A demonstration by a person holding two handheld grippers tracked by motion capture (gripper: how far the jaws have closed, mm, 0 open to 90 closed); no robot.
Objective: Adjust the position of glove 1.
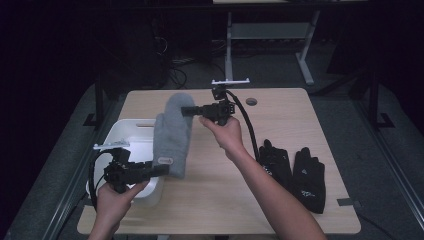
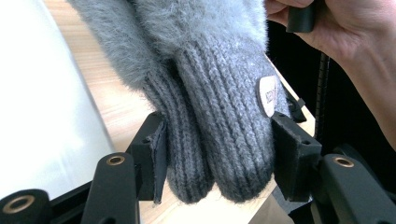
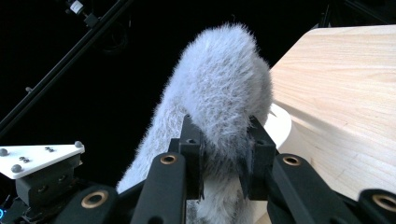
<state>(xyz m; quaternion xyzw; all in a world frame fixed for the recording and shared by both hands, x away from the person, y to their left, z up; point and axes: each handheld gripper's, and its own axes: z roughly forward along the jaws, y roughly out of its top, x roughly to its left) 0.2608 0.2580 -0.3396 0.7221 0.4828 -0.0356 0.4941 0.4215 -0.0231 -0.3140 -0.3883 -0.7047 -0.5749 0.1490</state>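
The soft, light, floppy grey mittens [image 1: 172, 134] are clamped at the ribbed cuffs by the left gripper [image 1: 161, 171] and at the fuzzy tips by the right gripper [image 1: 189, 110].

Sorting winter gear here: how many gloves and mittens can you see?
4, possibly more hidden. Two grey mittens are stacked together, held up between both grippers beside the white bin. Two black gloves lie side by side on the table's right.
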